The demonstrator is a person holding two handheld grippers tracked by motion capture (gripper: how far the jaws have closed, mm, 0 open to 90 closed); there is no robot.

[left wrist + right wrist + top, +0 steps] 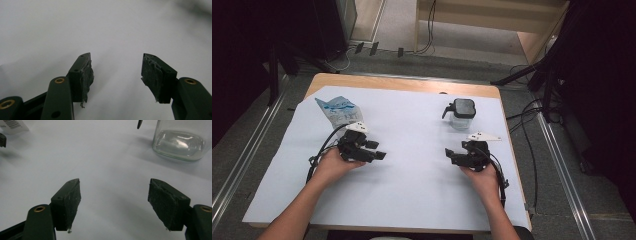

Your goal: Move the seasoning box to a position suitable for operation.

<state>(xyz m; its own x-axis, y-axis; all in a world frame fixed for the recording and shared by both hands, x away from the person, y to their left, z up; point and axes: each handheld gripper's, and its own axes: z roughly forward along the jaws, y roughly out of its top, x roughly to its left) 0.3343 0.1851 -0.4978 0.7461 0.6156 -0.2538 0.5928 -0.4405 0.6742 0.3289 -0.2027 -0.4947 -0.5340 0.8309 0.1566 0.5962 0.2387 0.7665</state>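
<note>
Left gripper (379,150): held low over the desk (412,165), pointing right, jaws spread, nothing between. Right gripper (451,156): pointing left, jaws spread, nothing between. Jar (461,114): upright beyond it, lid on, handle leftward.

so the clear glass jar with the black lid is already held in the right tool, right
Not held. The right gripper view shows the right tool open and empty, with the clear glass jar with the black lid standing apart on the white sheet beyond it.
</note>
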